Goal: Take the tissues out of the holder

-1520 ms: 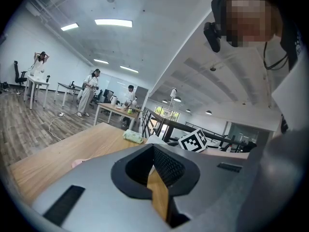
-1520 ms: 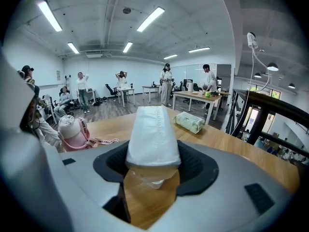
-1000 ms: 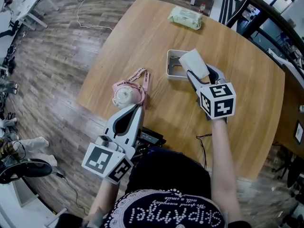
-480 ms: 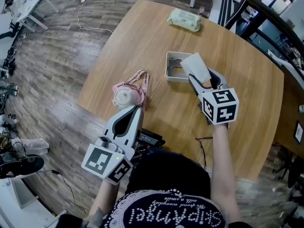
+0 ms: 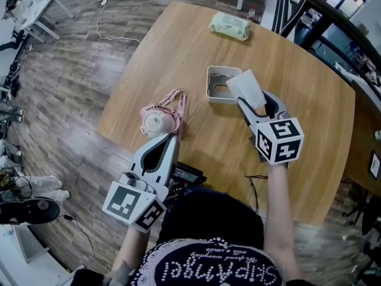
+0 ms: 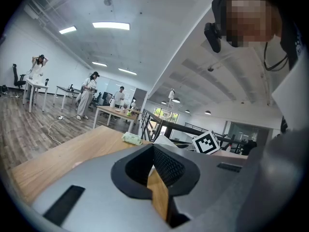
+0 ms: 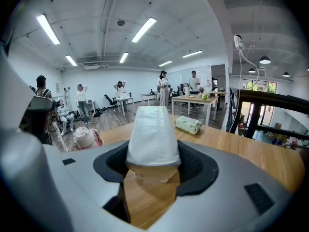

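My right gripper (image 5: 253,100) is shut on a white tissue pack (image 5: 244,87), which it holds up just right of the holder (image 5: 215,83). The holder is a pale grey open box on the wooden table, and the pack covers its right rim. In the right gripper view the tissue pack (image 7: 152,134) stands upright between the two pads, wide enough to keep the right gripper (image 7: 153,163) well spread. My left gripper (image 5: 171,137) hangs at the table's near edge, shut and with nothing in it. Its tips meet in the left gripper view, where the left gripper (image 6: 153,149) points across the table.
A pink cup with a pink lanyard (image 5: 159,119) lies near the table's (image 5: 178,52) front left edge, just beyond my left gripper. A green wipes pack (image 5: 229,25) lies at the far edge. A black cable (image 5: 257,174) trails on the table by my right arm. Railings stand at the right.
My right gripper has drifted a little right and toward me with the tissue pack, farther from the holder. The left gripper has not moved.
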The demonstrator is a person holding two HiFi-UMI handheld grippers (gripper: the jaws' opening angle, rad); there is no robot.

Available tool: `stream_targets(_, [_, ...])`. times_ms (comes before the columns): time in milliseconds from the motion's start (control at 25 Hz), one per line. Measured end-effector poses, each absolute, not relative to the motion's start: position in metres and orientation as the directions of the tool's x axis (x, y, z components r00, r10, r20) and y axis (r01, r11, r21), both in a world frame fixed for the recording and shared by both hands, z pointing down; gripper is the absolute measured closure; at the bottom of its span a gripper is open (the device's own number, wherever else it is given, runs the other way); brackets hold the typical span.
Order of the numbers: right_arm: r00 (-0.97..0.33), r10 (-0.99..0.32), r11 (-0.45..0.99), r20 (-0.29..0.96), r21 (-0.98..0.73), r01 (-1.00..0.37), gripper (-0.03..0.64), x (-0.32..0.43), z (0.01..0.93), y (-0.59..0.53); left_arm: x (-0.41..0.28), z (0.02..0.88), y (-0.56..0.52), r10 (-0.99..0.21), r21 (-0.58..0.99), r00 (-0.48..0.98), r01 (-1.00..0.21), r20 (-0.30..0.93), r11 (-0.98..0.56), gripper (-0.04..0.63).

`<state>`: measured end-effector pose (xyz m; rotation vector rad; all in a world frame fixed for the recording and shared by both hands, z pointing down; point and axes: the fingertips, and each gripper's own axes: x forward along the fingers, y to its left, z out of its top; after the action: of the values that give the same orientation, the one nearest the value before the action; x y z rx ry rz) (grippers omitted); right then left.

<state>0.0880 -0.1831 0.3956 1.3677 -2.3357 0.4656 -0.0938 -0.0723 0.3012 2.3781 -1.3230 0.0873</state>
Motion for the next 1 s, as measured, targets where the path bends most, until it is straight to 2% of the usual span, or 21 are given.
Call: stream_targets(1000, [-0.464, -0.741, 0.478, 0.487, -0.103, -0.872, 0.347, 0.08, 0.396, -0.161, -0.094, 0.303, -0.07, -0.8, 0.329, 0.548, -0.823, 0.244, -0.463, 0.591])
